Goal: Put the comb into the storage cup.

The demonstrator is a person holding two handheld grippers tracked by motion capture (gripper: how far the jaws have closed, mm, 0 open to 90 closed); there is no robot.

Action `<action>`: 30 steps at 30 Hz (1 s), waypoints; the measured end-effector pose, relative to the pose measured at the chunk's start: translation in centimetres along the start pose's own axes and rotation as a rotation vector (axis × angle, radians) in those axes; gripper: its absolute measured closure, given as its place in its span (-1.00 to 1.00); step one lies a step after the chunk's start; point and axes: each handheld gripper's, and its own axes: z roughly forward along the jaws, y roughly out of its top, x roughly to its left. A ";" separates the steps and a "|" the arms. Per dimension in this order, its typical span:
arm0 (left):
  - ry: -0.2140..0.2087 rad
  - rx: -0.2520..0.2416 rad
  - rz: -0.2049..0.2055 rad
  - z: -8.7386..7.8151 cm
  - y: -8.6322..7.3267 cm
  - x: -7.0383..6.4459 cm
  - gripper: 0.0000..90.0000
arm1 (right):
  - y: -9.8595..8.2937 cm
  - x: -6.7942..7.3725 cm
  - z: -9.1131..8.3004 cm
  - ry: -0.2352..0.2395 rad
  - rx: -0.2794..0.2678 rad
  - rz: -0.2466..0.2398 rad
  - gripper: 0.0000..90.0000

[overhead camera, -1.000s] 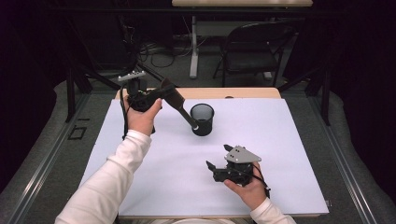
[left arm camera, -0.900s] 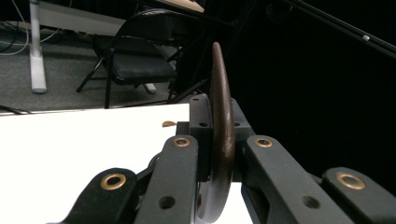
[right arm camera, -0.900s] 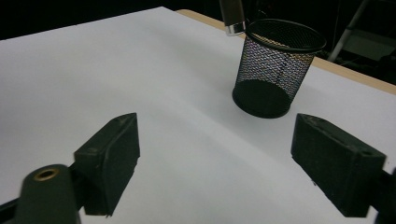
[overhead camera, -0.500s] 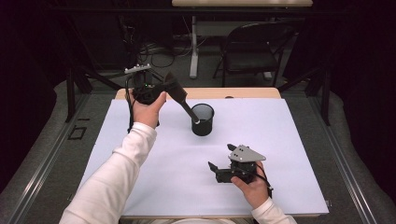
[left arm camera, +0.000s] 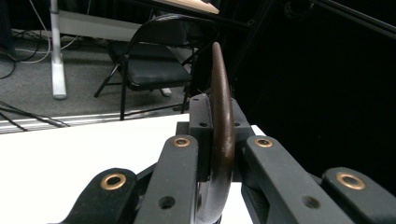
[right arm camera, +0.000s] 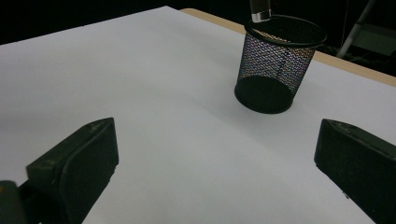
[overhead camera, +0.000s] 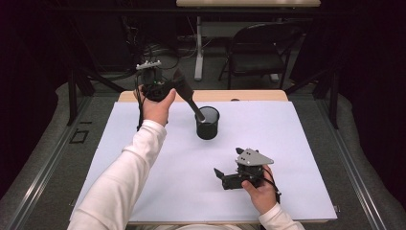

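The left claw (overhead camera: 184, 88) is closed on a dark brown handle (left arm camera: 221, 121). In the left gripper view the handle stands on edge between the two jaws and curves up past them, so the grip sits near one end of it. It looks like a kitchen utensil (overhead camera: 191, 101), prob. a spatula or spoon, but its working end cannot be told. In the high view the utensil slants down from the claw, and its pale lower end (overhead camera: 202, 117) is at the rim of the black mesh cup (overhead camera: 207, 123), just inside or just above; which one is not clear. In the right gripper view the tip (right arm camera: 259, 10) hangs right over the cup's (right arm camera: 279, 65) far rim.

The cup stands upright on the white sheet of the counter (overhead camera: 287, 143), a bit back of the middle, nearer to the far edge than to the near edge. The right claw (overhead camera: 221, 176) rests low near the near edge, right of centre, well apart from the cup; its jaws are wide and hold nothing.

Risks, as a judgement: the cup is light mesh and nothing steadies it, so a sideways push from the tip on the rim could tip or slide it. The utensil is long vs. the cup, so if let go while slanted, its weight may pull the cup over. A grip so near the end could also let the handle swivel in the jaws.
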 end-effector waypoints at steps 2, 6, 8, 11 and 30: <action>0.009 0.000 0.000 0.3 0.0 -0.1 0.92 | 0.0 0.0 0.0 -0.005 0.000 -0.001 -1.00; 0.026 0.000 -0.002 0.9 0.1 -0.1 0.92 | 0.0 -0.1 -0.1 -0.009 0.000 0.004 -1.00; 0.033 -0.002 -0.005 1.2 0.1 -0.1 0.92 | -0.1 -0.1 -0.2 -0.010 0.000 0.003 -1.00; 0.040 0.001 -0.008 1.7 0.1 -0.1 0.92 | -0.1 -0.2 -0.2 -0.014 0.002 0.001 -1.00; 0.075 0.024 -0.035 4.1 -0.8 -0.2 0.92 | -0.3 -0.4 -0.2 -0.013 0.008 0.005 -1.00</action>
